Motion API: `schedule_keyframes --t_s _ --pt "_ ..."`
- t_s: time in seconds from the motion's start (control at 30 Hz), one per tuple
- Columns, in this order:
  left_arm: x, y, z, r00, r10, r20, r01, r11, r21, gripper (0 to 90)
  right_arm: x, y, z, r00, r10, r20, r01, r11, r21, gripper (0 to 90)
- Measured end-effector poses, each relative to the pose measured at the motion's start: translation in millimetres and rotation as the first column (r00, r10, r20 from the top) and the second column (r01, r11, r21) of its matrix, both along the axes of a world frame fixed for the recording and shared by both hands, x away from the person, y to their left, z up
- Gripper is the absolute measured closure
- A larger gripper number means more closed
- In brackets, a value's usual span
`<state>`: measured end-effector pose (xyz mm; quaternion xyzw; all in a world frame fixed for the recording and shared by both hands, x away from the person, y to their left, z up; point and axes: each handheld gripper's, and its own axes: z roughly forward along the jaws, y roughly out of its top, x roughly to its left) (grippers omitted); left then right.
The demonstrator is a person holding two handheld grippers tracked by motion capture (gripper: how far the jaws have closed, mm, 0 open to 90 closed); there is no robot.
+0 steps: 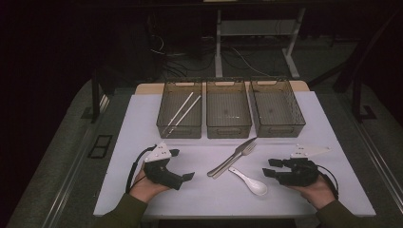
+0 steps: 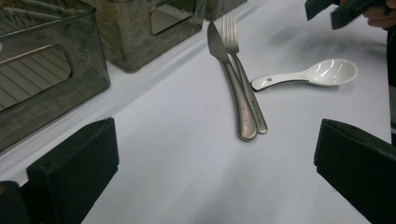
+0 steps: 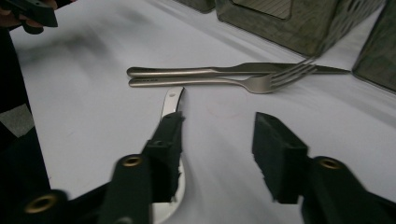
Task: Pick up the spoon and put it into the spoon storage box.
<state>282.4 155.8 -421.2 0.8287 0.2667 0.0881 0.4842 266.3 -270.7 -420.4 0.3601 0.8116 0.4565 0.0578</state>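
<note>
Now the spoon (image 3: pixel 173 100) lies on the counter (image 1: pixel 142 133) under the right gripper (image 3: pixel 217 140), its handle running forward past the left jaw toward the knife (image 3: pixel 224 70) and fork (image 3: pixel 219 81), bowl back beneath the gripper. Its jaws stand partly apart, gripping nothing. Across the cutlery, the left gripper (image 2: pixel 210 177) is farther off, jaws wide and empty.
</note>
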Motion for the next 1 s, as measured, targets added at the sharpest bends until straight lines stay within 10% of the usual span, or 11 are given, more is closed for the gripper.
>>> schedule_keyframes --t_s 0.3,1.0 --pt "0.2 -2.2 -2.2 0.9998 -0.015 -0.010 0.015 0.9996 0.024 0.0 19.8 32.7 -4.5 0.9972 0.073 -0.017 -0.074 0.9958 -0.054 88.4" --pt "1.3 -3.4 -5.7 0.9992 -0.037 -0.015 0.037 0.9989 0.027 0.0 50.9 81.0 -19.4 0.9840 0.169 -0.055 -0.175 0.9751 -0.136 89.5"
